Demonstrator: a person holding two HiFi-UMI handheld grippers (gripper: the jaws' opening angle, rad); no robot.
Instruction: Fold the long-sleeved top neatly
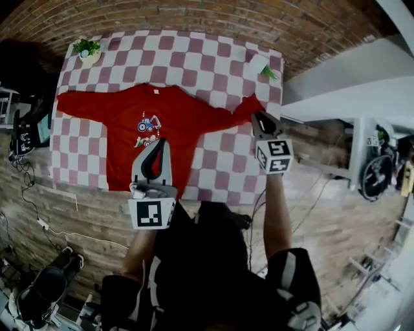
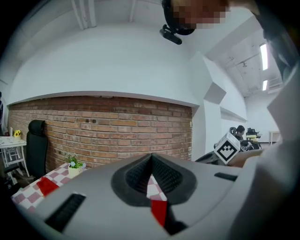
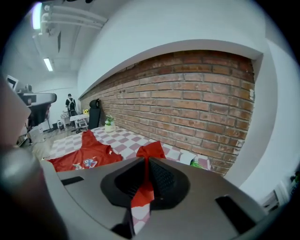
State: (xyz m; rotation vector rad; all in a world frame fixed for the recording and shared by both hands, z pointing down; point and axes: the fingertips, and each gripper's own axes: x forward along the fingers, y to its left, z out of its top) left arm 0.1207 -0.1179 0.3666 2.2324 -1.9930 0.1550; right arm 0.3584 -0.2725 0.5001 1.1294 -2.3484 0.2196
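Right claw [image 3: 145,161] gripping the raised cuff [image 1: 251,105], left claw [image 2: 151,161] closed over the lower front, of the red long-sleeved fabric top [image 1: 123,119] on the pink-and-white checked desk [image 1: 213,58]: collar toward the brick wall [image 1: 194,16], sleeves crosswise.

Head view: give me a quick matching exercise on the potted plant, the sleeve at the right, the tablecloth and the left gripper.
Things:
1. potted plant
2. sleeve at the right
3. tablecloth
4. left gripper

States:
A. checked
B. far left table corner
C. pinched by the right gripper
D. jaws shut

Pairs: 1-B, 2-C, 3-A, 4-D
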